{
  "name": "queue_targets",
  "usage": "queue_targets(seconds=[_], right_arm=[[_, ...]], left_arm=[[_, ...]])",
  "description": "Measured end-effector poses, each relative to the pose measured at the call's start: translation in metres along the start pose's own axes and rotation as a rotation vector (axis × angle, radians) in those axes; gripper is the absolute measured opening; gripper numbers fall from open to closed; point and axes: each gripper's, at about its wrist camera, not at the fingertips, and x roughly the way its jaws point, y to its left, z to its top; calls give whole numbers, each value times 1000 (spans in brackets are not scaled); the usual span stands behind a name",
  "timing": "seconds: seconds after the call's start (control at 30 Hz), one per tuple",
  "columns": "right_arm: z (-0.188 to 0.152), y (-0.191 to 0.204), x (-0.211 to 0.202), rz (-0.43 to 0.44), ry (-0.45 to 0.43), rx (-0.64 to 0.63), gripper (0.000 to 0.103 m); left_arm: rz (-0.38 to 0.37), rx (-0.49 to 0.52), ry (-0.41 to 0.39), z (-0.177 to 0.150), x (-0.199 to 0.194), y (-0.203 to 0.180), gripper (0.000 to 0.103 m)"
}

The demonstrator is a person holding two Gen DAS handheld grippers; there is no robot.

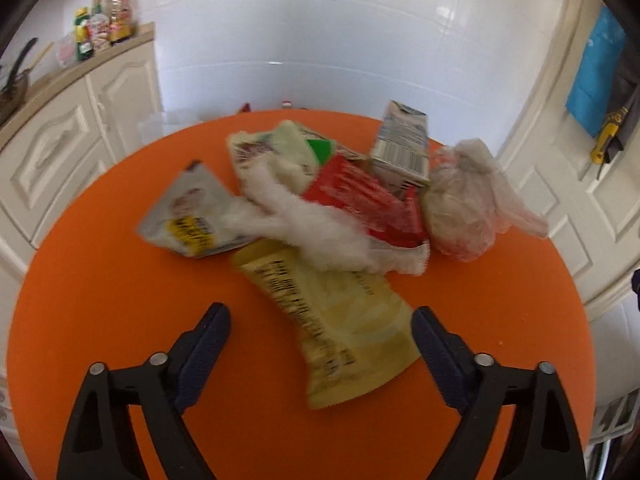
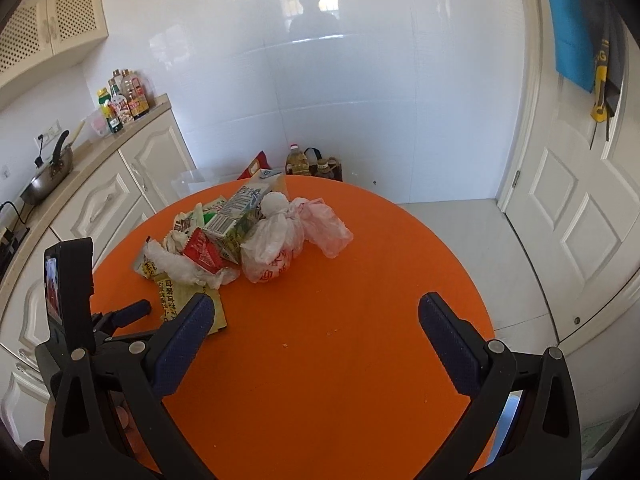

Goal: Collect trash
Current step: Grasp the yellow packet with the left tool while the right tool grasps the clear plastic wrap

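A pile of trash lies on a round orange table (image 1: pixel 100 288). In the left wrist view I see a yellow wrapper (image 1: pixel 340 328), a crumpled white tissue (image 1: pixel 308 224), a red packet (image 1: pixel 364 204), a silver-yellow pouch (image 1: pixel 188 216), a milk carton (image 1: pixel 402 144) and a knotted plastic bag (image 1: pixel 472 204). My left gripper (image 1: pixel 322 320) is open, its fingers on either side of the yellow wrapper. My right gripper (image 2: pixel 316 316) is open and empty over bare table, nearer than the pile (image 2: pixel 240 240). The left gripper (image 2: pixel 120 320) shows at the left of the right wrist view.
White kitchen cabinets (image 2: pixel 100 200) with bottles (image 2: pixel 124 96) and a pan (image 2: pixel 48 176) stand left of the table. A white door (image 2: pixel 580 208) is at the right. Oil bottles (image 2: pixel 298 162) and a clear bin (image 2: pixel 192 182) sit on the floor behind the table.
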Motion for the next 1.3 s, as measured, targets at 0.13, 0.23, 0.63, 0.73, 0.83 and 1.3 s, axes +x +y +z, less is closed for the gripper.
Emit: queue_targets(seconds=[0.13,0.23,0.63,0.73,0.83,1.3], right_arm=[[0,-5,7,9,9,13,103],[0,-6,10,18,13,19,103],[-9,3,20,58,55,16,103],[-12,12,25,93,78,3,103],[-16,29,31,143,102,-22,103],[-56,121,81,328,220,-358,103]], left_arm=[[34,44,-34,15,17,-18,41],[18,55,-48,21,24,-21,22],[-91,15,-67,22,22,2,8],[-73,17,-82,18,12,17,8],[-62,17,-94,-1,0,19,8],[-121,40,-51,-46,-35,54,8]])
